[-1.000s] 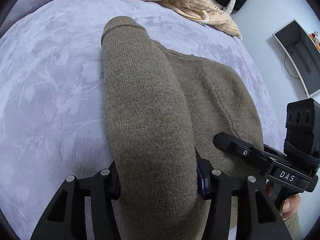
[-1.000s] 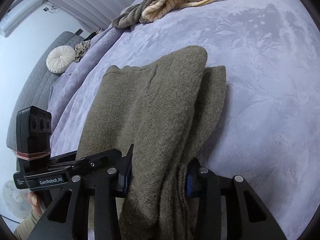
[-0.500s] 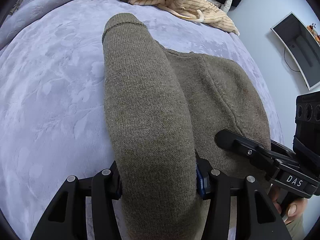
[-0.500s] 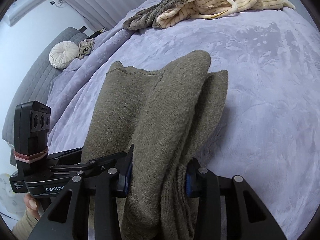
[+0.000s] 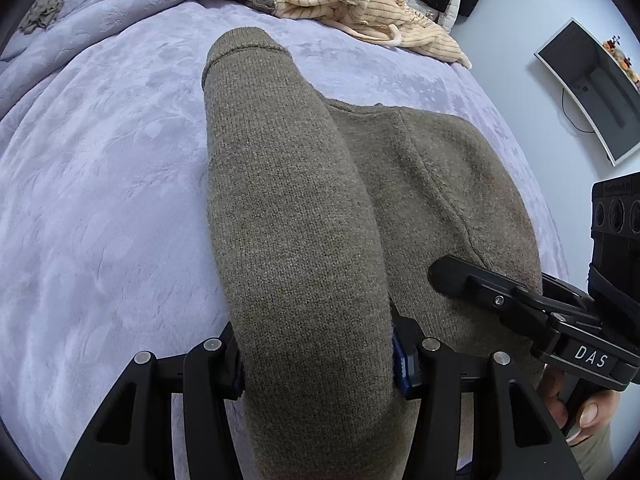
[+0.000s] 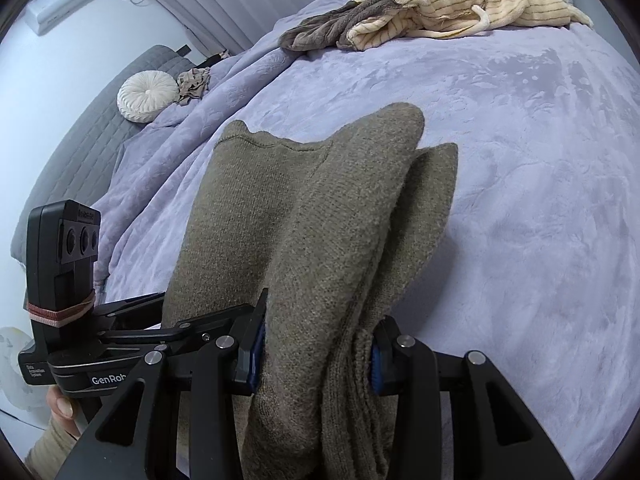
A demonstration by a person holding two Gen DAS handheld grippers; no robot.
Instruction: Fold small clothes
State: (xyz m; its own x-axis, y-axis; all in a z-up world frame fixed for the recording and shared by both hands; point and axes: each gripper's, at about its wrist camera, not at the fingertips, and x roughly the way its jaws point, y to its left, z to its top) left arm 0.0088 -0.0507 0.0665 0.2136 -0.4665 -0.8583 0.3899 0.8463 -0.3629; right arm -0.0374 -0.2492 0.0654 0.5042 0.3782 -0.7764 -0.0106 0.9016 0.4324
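Mid-fold — left gripper (image 5: 318,360) and right gripper (image 6: 316,354) each clamp the olive sweater (image 5: 296,216) at frame bottom; next, probably lay it flat.

open lilac bedspread (image 5: 104,200) on both sides of the sweater (image 5: 296,240); heaped clothes (image 6: 432,8) only at the far edge

Lavender bed blanket (image 6: 520,128); olive sweater (image 5: 432,184) on it, striped garment pile (image 6: 460,4) at far edge.

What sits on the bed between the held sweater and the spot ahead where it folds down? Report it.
Nothing visible. Both grippers, left gripper and right gripper, clamp the sweater; the purple blanket ahead is bare, and the clothes pile lies at the far edge.
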